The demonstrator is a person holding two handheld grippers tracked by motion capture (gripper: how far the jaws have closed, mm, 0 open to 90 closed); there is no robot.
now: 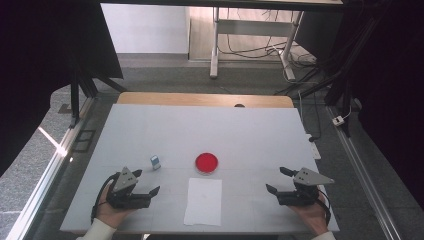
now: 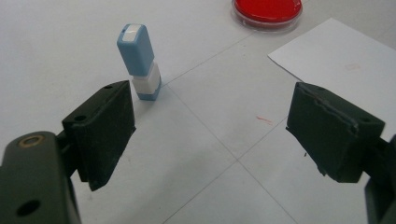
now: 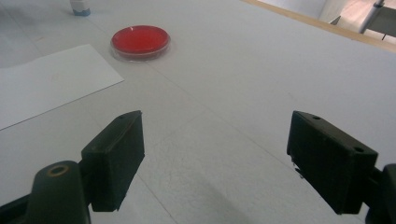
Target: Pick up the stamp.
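The stamp is pale blue with a white band around its middle and a white label on top. The round dish is bright red under a clear rim. The paper sheet is plain white — the worktop a light grey crossed by thin grid lines. Both tools — left and right — are black.

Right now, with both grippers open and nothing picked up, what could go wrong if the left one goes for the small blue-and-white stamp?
1. The small blue-and-white stamp stands upright, tall and narrow, just beyond the left gripper; a jaw brushing it could probably tip it.
2. The round red ink pad in its clear dish lies close to the top edge of the white paper sheet; a careless reach could nudge the dish or smear ink.
3. The sheet lies loose on the white table and may slide when pressed.
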